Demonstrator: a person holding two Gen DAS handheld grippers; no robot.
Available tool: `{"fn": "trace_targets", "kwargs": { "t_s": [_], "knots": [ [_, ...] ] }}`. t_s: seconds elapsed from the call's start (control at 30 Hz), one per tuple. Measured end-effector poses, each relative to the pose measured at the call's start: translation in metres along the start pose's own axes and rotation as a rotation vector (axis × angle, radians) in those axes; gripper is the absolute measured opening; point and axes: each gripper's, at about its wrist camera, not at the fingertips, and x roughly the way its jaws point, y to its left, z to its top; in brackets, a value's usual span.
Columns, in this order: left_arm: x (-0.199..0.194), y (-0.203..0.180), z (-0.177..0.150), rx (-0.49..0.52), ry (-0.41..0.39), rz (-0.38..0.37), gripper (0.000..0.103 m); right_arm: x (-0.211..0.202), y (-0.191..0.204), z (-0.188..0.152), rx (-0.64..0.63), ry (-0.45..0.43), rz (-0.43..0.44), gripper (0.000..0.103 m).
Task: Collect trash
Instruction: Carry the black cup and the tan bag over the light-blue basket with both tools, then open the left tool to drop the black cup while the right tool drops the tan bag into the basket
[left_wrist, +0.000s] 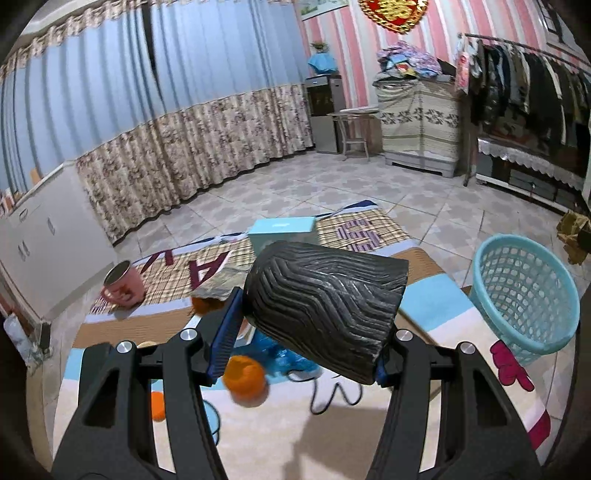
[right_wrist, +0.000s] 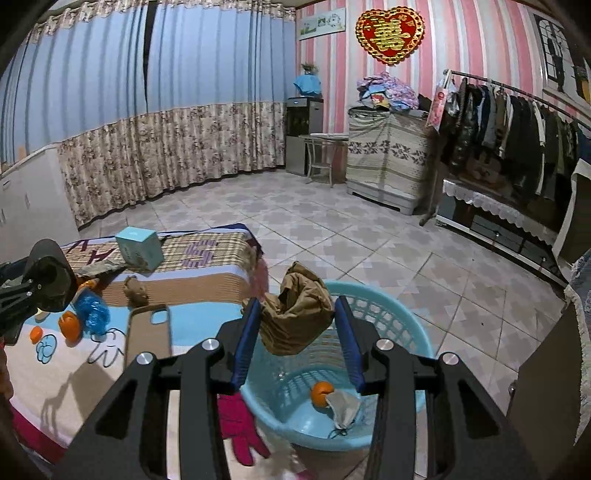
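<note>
At the left edge of the right wrist view, the left gripper (right_wrist: 35, 291) is clamped on a dark ribbed cup (left_wrist: 325, 306). At centre, the right gripper (right_wrist: 299, 332) pinches crumpled brown paper (right_wrist: 295, 317) above the blue basket (right_wrist: 391, 306); judging by this, release only once the paper hangs squarely over the opening.
</note>
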Motion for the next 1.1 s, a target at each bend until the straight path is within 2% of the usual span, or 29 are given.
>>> {"fn": "trace_targets", "kwargs": {
  "t_s": [0.37,0.83,1.0,1.1],
  "knots": [
    [0.016,-0.05,0.014,0.035,0.0,-0.064,0.056,0.002,-0.039,-0.004,0.053,0.018,-0.046,0.042],
    [0.059,-0.155,0.023,0.123,0.03,-0.231,0.057,0.029,-0.074,-0.025,0.117,0.074,-0.07,0.042],
    [0.07,-0.187,0.025,0.128,0.063,-0.291,0.057,0.037,-0.086,-0.027,0.127,0.089,-0.081,0.042],
    [0.077,-0.21,0.026,0.171,0.092,-0.329,0.057,0.041,-0.091,-0.026,0.134,0.094,-0.087,0.042]
  ]
}}
